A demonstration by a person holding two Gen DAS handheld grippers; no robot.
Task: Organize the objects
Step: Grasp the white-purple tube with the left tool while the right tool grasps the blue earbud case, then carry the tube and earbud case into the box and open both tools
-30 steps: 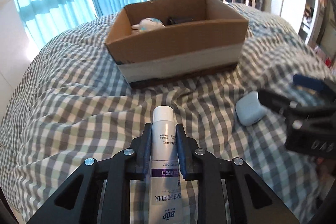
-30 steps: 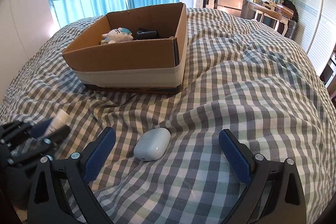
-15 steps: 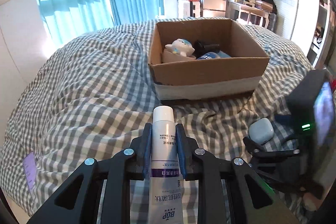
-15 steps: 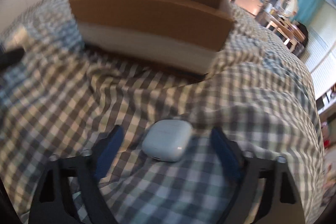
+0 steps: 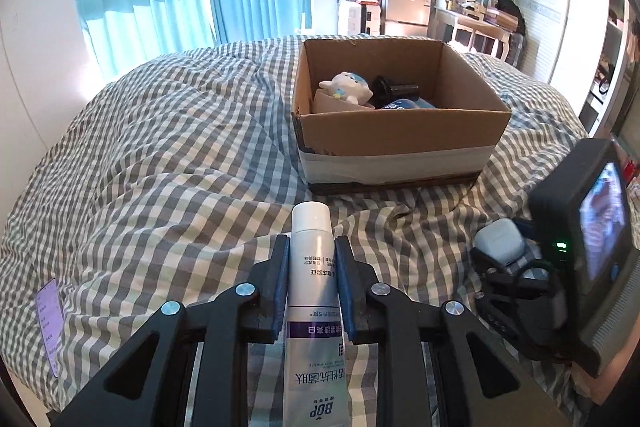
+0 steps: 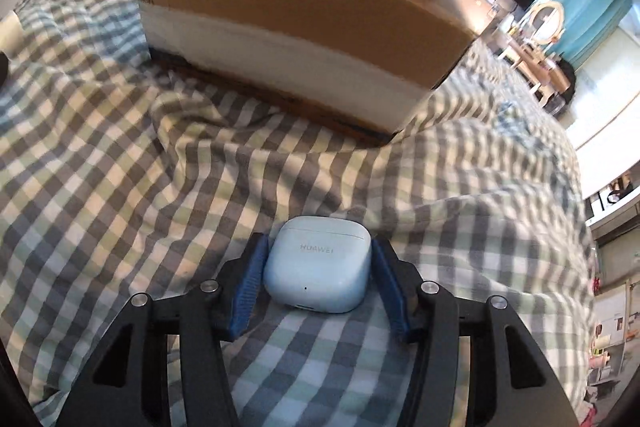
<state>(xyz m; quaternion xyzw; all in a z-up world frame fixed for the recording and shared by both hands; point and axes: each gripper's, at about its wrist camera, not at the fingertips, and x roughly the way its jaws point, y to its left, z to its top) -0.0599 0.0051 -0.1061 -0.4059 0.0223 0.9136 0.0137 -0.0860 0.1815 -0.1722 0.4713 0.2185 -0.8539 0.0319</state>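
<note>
My left gripper (image 5: 312, 247) is shut on a white toothpaste tube (image 5: 312, 267) and holds it above the checked bedspread, short of the cardboard box (image 5: 400, 143). The box holds a white plush toy (image 5: 348, 87), a black object and a blue item. My right gripper (image 6: 316, 251) is low on the bed with its blue pads (image 6: 250, 283) closed against both sides of a pale blue earbud case (image 6: 318, 267). The case also shows in the left wrist view (image 5: 500, 241), in front of the box (image 6: 296, 23).
A purple-and-white card (image 5: 50, 319) lies on the bedspread at the far left. The right gripper's body and screen (image 5: 588, 267) stand at the right of the left wrist view. Curtains, a desk and a TV are behind the bed.
My right gripper has moved down and forward around the earbud case and its fingers have closed in onto it. My left gripper has risen with the tube, so the box interior shows.
</note>
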